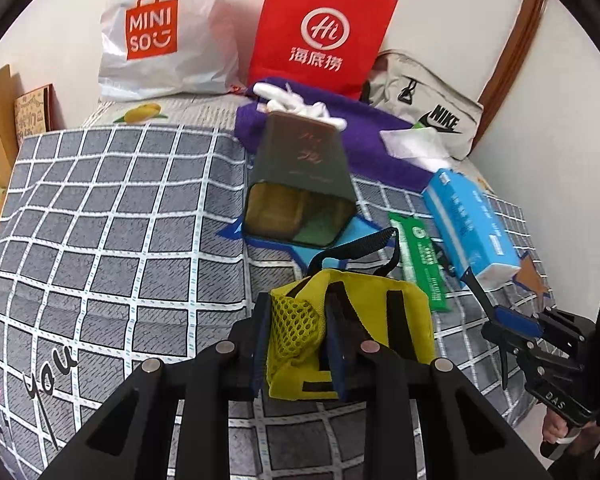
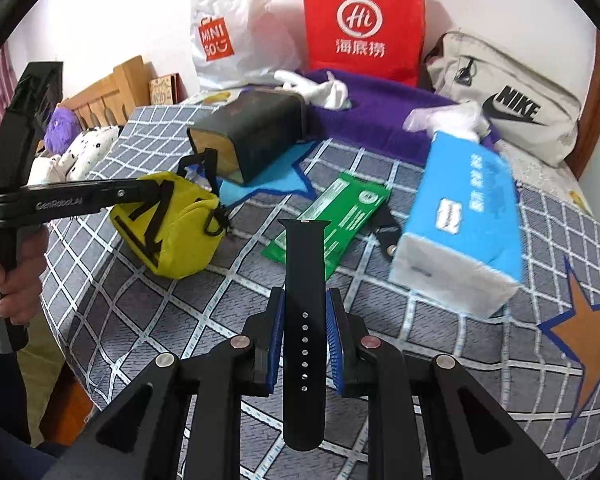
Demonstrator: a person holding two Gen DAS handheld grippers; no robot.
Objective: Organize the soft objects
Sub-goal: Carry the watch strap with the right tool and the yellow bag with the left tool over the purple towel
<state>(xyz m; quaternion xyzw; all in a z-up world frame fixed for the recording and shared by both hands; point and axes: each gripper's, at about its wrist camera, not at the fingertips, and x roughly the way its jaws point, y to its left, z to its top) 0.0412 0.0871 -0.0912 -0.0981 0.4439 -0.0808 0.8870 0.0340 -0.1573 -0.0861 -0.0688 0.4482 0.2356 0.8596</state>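
While both things hang over the bed (image 2: 148, 320), keep each squeeze firm. Nearly shut, the left claw (image 1: 296, 344) pinches the yellow pouch (image 1: 364, 312) by 1 edge. Also narrow, the right claw (image 2: 306, 336) nips the black strap (image 2: 304, 320); lift slowly.

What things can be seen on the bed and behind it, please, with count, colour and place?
pouch: 1, yellow, held in left tool
watch strap: 1, black, held in right tool
tin: 1, dark green, lying mid-bed
tissue pack: 1, blue, right side
flat packet: 1, green, beside tissue pack
blanket: 1, purple, far end
paper bag: 1, red, at wall
plastic bag: 1, white, at wall
sports bag: 1, grey, right corner
left tool: 1, black, shut
right tool: 1, black, shut
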